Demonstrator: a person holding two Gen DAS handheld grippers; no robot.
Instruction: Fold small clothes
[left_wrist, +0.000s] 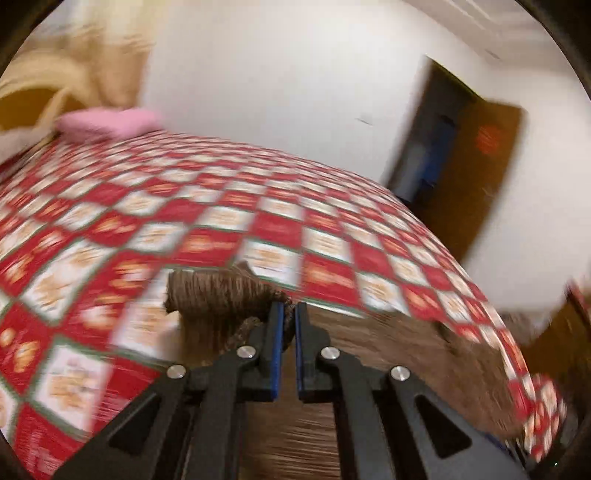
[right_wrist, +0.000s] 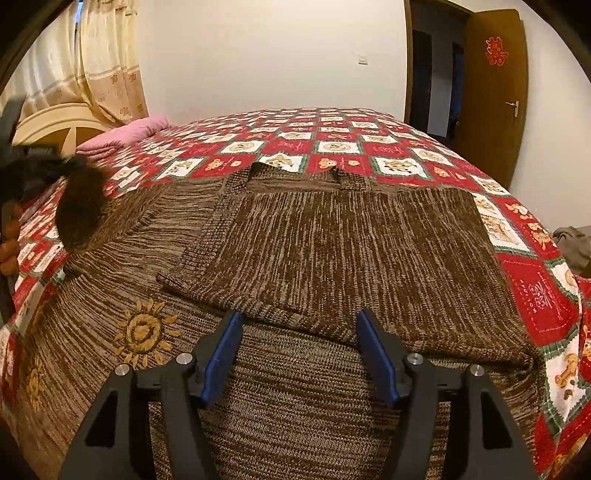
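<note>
A brown knitted sweater (right_wrist: 303, 251) with sunflower embroidery (right_wrist: 142, 332) lies spread on the bed, its right side folded in over the body. My right gripper (right_wrist: 299, 325) is open and empty, hovering just above the folded edge. My left gripper (left_wrist: 289, 314) is shut on the sweater's left sleeve cuff (left_wrist: 218, 291) and holds it lifted over the bed; this view is motion-blurred. The left gripper (right_wrist: 55, 166) with the raised cuff (right_wrist: 81, 210) also shows at the left edge of the right wrist view.
The bed carries a red and white checked quilt (right_wrist: 332, 147) with bear prints. A pink folded blanket (right_wrist: 125, 134) lies by the headboard (right_wrist: 55, 122). Curtains hang at the far left. An open wooden door (right_wrist: 491, 92) stands at the right. A grey cloth (right_wrist: 576, 247) lies at the right edge.
</note>
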